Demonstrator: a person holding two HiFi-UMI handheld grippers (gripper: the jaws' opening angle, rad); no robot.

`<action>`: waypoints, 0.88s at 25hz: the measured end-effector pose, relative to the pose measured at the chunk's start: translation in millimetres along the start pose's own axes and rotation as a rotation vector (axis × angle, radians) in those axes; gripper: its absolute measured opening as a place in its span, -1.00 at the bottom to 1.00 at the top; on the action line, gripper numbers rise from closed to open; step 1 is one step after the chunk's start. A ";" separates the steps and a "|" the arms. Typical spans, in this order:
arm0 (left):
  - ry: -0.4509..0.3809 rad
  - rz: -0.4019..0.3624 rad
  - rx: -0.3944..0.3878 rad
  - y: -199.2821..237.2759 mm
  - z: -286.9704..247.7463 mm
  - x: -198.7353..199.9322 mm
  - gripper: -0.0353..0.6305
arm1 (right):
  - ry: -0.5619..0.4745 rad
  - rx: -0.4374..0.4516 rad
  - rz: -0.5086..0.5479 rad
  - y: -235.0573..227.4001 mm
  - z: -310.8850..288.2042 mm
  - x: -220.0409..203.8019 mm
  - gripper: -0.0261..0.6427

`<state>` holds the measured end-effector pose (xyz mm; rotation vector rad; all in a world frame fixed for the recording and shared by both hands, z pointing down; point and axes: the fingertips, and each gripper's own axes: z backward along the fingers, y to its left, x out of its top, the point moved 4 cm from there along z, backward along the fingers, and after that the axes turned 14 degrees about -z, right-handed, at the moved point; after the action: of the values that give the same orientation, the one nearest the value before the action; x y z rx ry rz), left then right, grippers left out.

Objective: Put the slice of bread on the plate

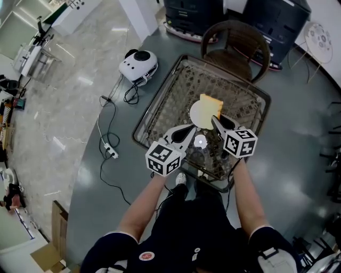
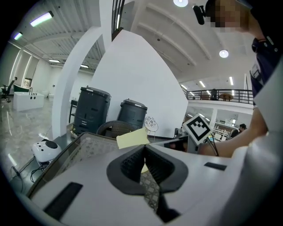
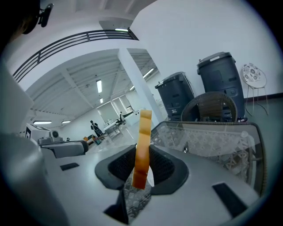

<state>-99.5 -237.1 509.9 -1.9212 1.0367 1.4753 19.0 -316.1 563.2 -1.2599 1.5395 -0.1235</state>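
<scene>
A slice of bread (image 1: 211, 105) stands on edge between my right gripper's (image 1: 216, 122) jaws, which are shut on it; in the right gripper view the bread's crust (image 3: 142, 150) rises upright from the pads. It hangs over the far right part of a white round plate (image 1: 199, 116) on the woven-pattern table (image 1: 160, 101). My left gripper (image 1: 191, 129) is shut with nothing in it, its tips at the plate's near-left rim. In the left gripper view the closed jaws (image 2: 144, 149) meet below the bread (image 2: 132, 137). A sliver of plate (image 3: 151, 176) shows behind the bread.
A wicker chair (image 1: 234, 42) stands at the table's far side, with dark bins (image 1: 234, 13) behind it. Left of the table on the floor are a white round device (image 1: 138, 64) and a cable with a power strip (image 1: 111, 152). A bright round spot (image 1: 200, 141) shows on the table near me.
</scene>
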 end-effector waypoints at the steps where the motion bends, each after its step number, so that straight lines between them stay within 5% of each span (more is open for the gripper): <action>1: 0.008 0.004 0.002 1.2 -0.7 -3.0 -0.88 | 0.017 0.001 -0.011 -3.5 -6.8 -3.3 -0.64; 12: 0.075 0.060 0.020 11.2 -10.3 -32.2 -0.88 | 0.143 -0.021 -0.131 -38.8 -68.1 -34.1 -0.64; 22: 0.109 0.088 0.018 14.1 -16.3 -46.6 -0.88 | 0.151 -0.030 -0.253 -60.9 -83.9 -43.2 -0.64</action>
<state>-107.2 -245.5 560.0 -1.9852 1.1923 1.4167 -12.9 -352.9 664.4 -1.4947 1.5069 -0.3671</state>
